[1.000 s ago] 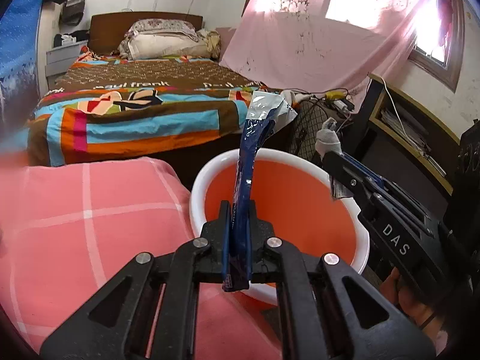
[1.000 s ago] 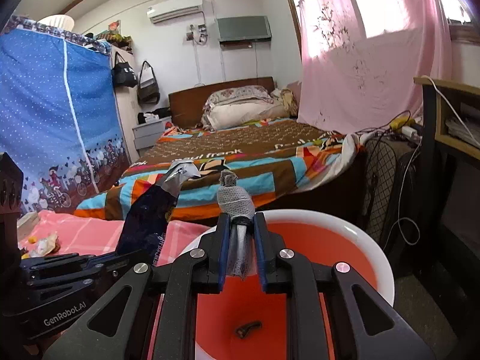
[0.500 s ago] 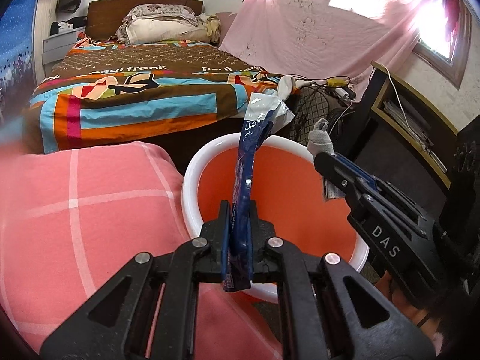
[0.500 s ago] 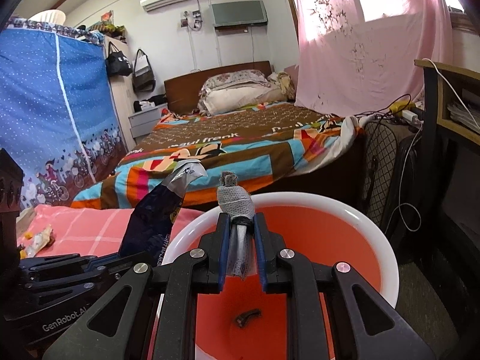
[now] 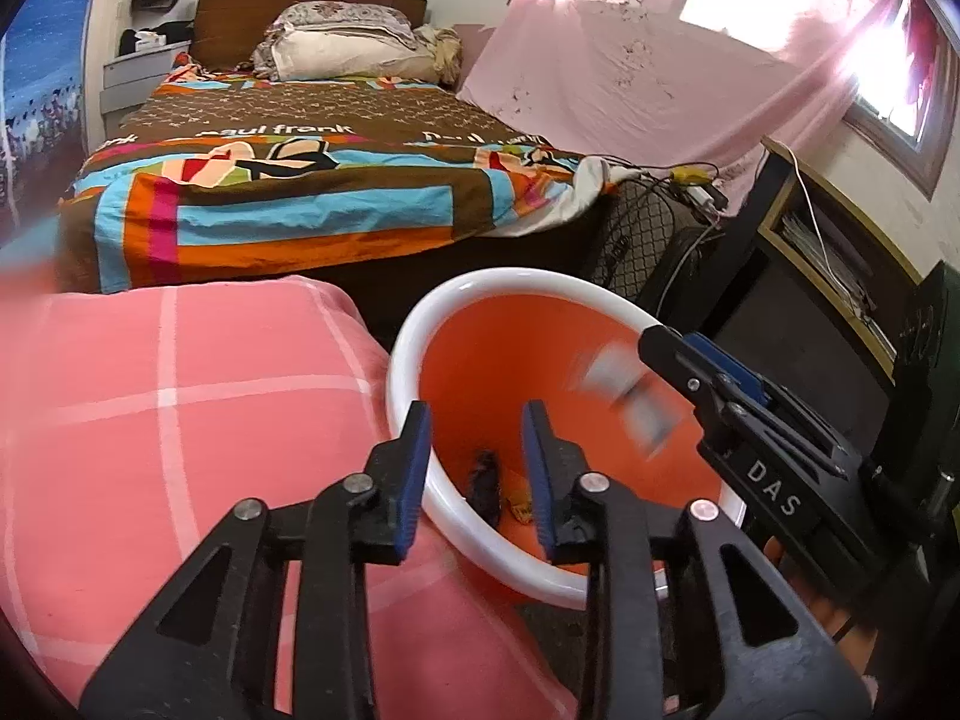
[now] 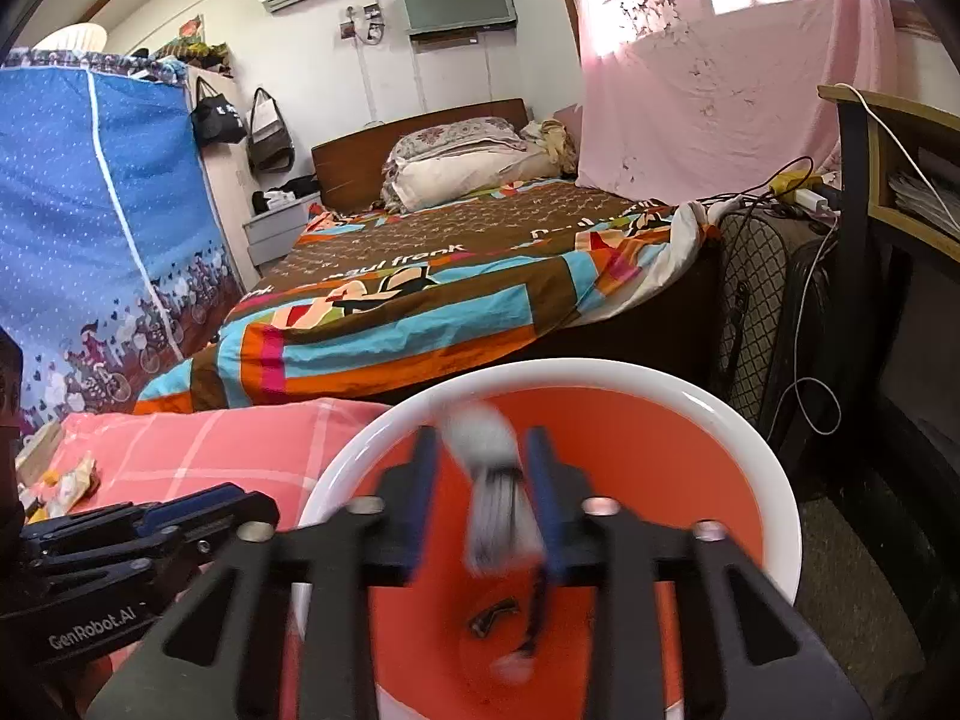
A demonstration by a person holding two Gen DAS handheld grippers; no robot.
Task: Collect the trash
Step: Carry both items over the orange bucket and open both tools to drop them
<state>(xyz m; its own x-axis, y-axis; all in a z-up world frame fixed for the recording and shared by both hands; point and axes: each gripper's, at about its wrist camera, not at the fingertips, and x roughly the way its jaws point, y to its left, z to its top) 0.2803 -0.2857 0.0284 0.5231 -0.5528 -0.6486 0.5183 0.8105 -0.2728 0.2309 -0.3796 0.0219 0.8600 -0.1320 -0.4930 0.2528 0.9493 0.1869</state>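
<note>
Two grippers hang over one orange bin (image 5: 576,294) with a white rim: your left gripper (image 5: 477,468) at its near left edge, your right gripper (image 6: 480,498) over the middle. Both jaws have just been opening and now stand partly apart. Nothing sits between the left pair; a blurred grey wrapper (image 6: 498,480) lies loose between the right pair, unpressed. One dark wrapper (image 5: 485,483) rests on the bin's floor. Left of the bin spreads one pink checked cloth (image 5: 180,396), and farther off stands one bed (image 5: 312,180).

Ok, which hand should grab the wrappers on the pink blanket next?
Left. The left gripper, fingers just opened and empty, is beside the pink checked cloth where the crumpled wrappers lie. The right gripper, also just opened, is farther off, over the orange bucket.
</note>
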